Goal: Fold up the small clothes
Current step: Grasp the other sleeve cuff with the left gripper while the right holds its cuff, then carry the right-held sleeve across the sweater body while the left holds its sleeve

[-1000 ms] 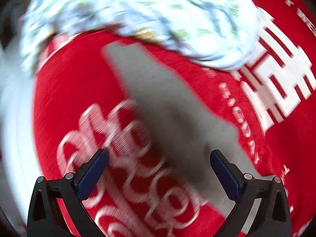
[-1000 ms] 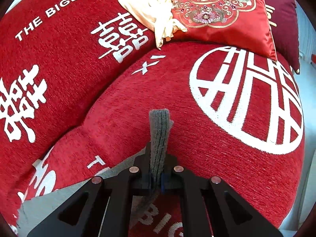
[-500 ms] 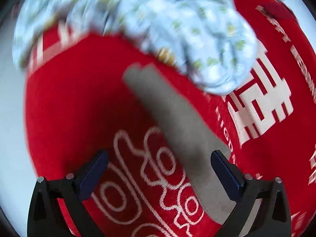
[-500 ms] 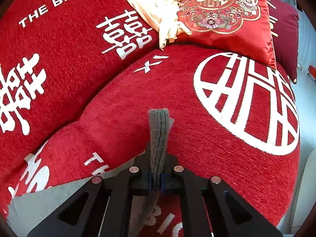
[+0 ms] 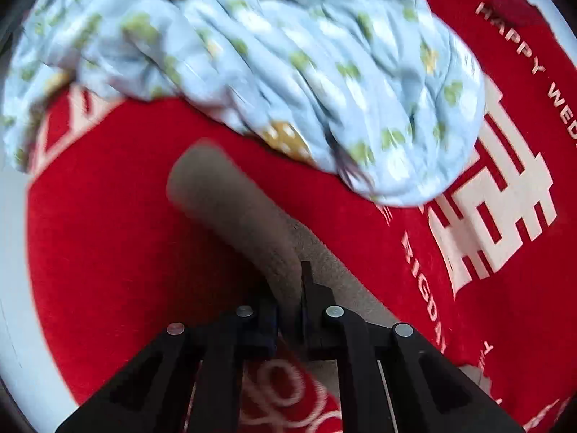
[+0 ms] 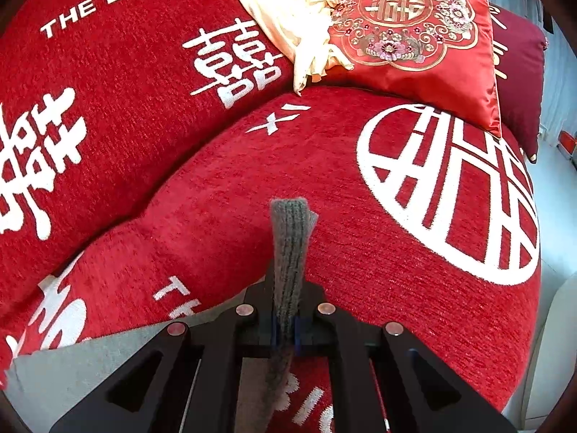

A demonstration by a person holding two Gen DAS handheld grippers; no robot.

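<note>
Left wrist view: the left tongs (image 5: pixel 288 319), wide apart half a second ago with the grey sock (image 5: pixel 238 213) lying loose between their fingers, are now clamped together on that sock, which runs up and to the left from the pinch point and ends in a rounded tip over the red cover (image 5: pixel 108 234). A crumpled pale blue printed garment (image 5: pixel 270 54) fills the upper part of this view, lying on the red cover just beyond the sock's tip; whether the two touch cannot be told through the motion blur. A second grey layer (image 5: pixel 324 270) shows under the sock to the right of the tongs, probably more of the same piece or its pair. Right wrist view: the right tongs (image 6: pixel 286 328) are closed on a ribbed grey knit band (image 6: pixel 290 245), likely the sock's other end, which stands upright out of the pinch as it did a second ago; this grip has not changed. Beyond it lie the red cover with white characters and lettering, an embroidered red cushion (image 6: pixel 414 29), a darker cushion (image 6: pixel 519 65) and a cream cloth (image 6: pixel 288 14) bunched at the far edge. With both ends now held, the sock appears ready to be lifted and brought end to end; the fold itself is not yet made.
</note>
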